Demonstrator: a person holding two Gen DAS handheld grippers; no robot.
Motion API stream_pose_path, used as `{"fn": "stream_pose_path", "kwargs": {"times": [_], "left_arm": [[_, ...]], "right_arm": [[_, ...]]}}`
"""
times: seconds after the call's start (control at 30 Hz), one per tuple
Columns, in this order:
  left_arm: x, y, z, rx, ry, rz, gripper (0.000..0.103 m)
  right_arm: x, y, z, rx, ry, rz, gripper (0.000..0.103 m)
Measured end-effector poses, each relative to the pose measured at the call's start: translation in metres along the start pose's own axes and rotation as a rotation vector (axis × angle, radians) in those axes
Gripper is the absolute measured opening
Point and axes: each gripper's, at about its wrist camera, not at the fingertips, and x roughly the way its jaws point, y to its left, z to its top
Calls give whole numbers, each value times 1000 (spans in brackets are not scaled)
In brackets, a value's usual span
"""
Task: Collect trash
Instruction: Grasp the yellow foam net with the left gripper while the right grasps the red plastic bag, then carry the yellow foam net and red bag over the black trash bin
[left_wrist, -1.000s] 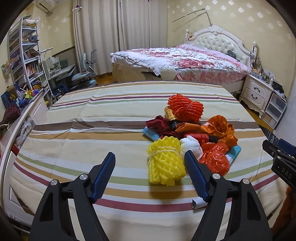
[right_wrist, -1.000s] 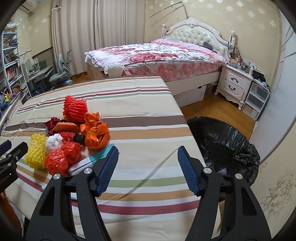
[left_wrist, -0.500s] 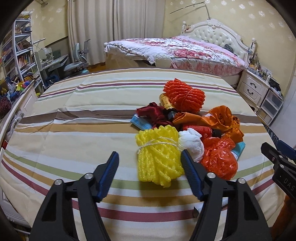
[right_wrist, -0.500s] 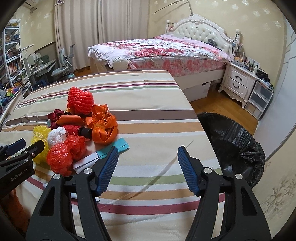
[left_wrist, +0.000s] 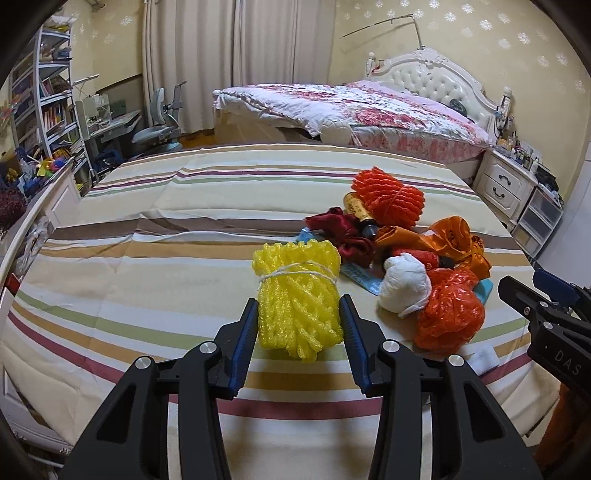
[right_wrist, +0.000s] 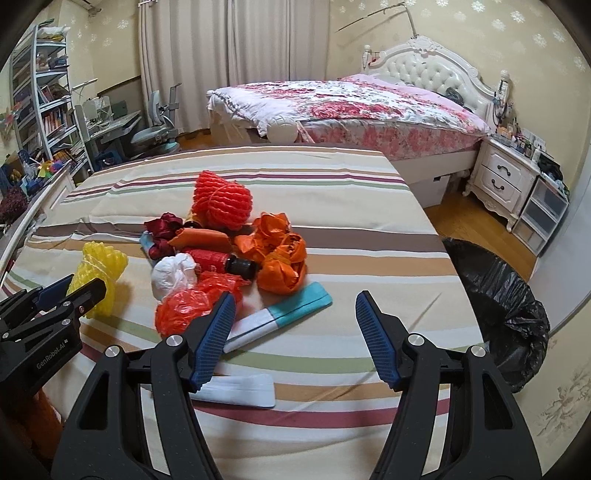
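— Closing around the yellow foam net bundle (left_wrist: 297, 295), left gripper (left_wrist: 298, 314); blue pads flank both sides, apparently touching, tied string just ahead of the tips.
— And the right gripper (right_wrist: 295, 321)?
— Hanging wide over the striped sheet (right_wrist: 332, 229), jaws opening further, gripping nothing. Teal-and-white box (right_wrist: 284, 315) just ahead of its left pad; flat white packet (right_wrist: 240, 395) under that same pad.
— Any lettering?
— "GenRobot.AI" along the left tool's body, seen from the right camera; "DAS" on the right tool's body, seen from the left. Print on the orange bag (right_wrist: 282, 258) too small to read.
— Bin?
— Black-lined trash bin (right_wrist: 495, 299) beyond the right pad, beside the bed edge.
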Motion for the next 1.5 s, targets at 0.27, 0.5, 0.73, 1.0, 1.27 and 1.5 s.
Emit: {"fn": "stream_pose_path", "kwargs": {"times": [0.27,0.5,0.73,1.0,1.27,1.5], "left_arm": [[-6,36,-1,-38,-15,85,44],[0,49,-6,-67,6,77,44],[-3,43,-5,-59,-2,46,44],[-9,29,5,-31,-37,-11,44],[-5,9,19,13,-47,-102,44],[-7,-32,31,109,-61,-199,44]], "right_arm": [[6,37,-1,-58,13,57,79],[18,47,-5,-91,56,58,59],[15,45,-7,-80,74,96,34],[3,42,0,-74,46,86,31],[-10,30,7,-43,12,17,31],[-24,-4,14,10,-37,-75,31]]}}
